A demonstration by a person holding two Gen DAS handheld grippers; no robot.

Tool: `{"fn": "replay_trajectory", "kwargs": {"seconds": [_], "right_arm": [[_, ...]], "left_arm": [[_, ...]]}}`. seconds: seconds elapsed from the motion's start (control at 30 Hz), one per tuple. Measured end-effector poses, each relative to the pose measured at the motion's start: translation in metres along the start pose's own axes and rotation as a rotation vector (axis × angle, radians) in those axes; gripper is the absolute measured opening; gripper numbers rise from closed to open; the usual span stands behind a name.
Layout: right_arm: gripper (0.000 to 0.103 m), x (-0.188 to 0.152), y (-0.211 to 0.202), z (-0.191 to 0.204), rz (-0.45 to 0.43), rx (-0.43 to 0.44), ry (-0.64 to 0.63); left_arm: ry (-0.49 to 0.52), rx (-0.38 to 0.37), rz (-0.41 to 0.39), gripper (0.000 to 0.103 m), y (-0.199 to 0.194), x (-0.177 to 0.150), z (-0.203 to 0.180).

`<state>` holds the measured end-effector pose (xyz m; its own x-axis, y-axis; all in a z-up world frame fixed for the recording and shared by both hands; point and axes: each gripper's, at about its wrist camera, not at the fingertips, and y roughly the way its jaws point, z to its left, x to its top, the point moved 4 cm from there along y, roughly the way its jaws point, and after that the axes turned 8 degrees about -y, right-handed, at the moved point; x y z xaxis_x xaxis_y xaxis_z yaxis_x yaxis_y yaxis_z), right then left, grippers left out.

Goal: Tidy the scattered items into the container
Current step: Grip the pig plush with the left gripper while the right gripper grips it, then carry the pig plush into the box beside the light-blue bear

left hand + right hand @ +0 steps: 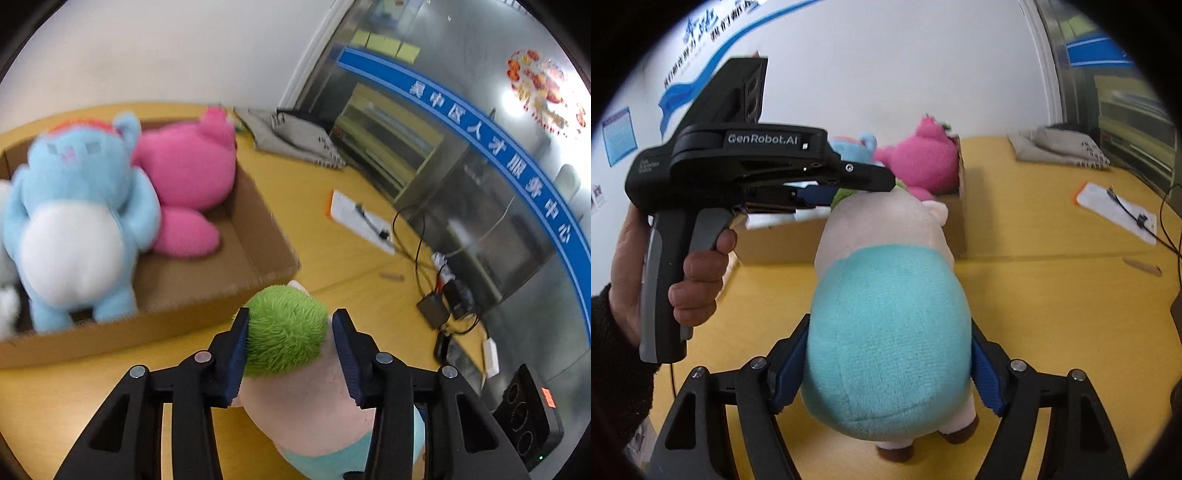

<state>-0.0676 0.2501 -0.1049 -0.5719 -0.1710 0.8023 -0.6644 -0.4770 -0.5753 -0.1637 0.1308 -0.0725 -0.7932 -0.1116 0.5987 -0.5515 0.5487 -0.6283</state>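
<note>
Two tools on one plush toy (886, 332) rn, which is kinda the risk imo. Left tool (290, 350) is pinching the green tuft on the toy's head, lower middle of its frame, pads pushed into the fur on both sides. Right tool (886, 369) has the teal belly between its blue pads, bottom of its frame, pressed up against both flanks but the body's fat and squishy so idk how solid that hold is.

Toy is outside the cardboard box (258, 236), standing on the yellow worktop (1034, 295) just in front of the box's near wall. Box already has a blue plush (74, 206) and a pink plush (192, 173) in it, taking up most of the left and middle.

What could go wrong, as I read it:
- head grip is mostly on fluff, so a lift could let the fur slide out and the toy flops sideways
- if both hands don't move together the toy gets stretched or twisted and pops out of one tool
- near wall of the box is right there, so the toy's feet could catch on it going over, shoving the box
- not much free room inside, only the right end looks bare. Dropped on the blue plush, it might roll back out onto the worktop

Cables (417, 243) and a white board (362, 221) sit well apart to the right, prob no issue.
</note>
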Motion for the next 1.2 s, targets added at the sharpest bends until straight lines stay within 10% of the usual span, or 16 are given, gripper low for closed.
{"fn": "replay_trajectory", "kwargs": {"seconds": [0.27,0.5,1.07,1.2], "right_arm": [[0.076,0.102,0.016,0.008,-0.238,0.014,-0.062],[0.076,0.147,0.1,-0.035,-0.28,-0.001,0.007],[0.085,0.105,0.093,-0.056,-0.099,-0.076,0.028],[0.072,0.11,0.106,-0.074,-0.027,-0.117,0.037]], "left_arm": [[0.156,0.072,-0.18,0.047,-0.047,0.112,-0.005],[0.193,0.173,-0.137,0.047,0.018,0.184,0.027],[0.178,0.146,0.064,0.05,0.126,0.153,0.051],[0.193,0.164,0.09,0.05,0.144,0.146,0.052]]}}
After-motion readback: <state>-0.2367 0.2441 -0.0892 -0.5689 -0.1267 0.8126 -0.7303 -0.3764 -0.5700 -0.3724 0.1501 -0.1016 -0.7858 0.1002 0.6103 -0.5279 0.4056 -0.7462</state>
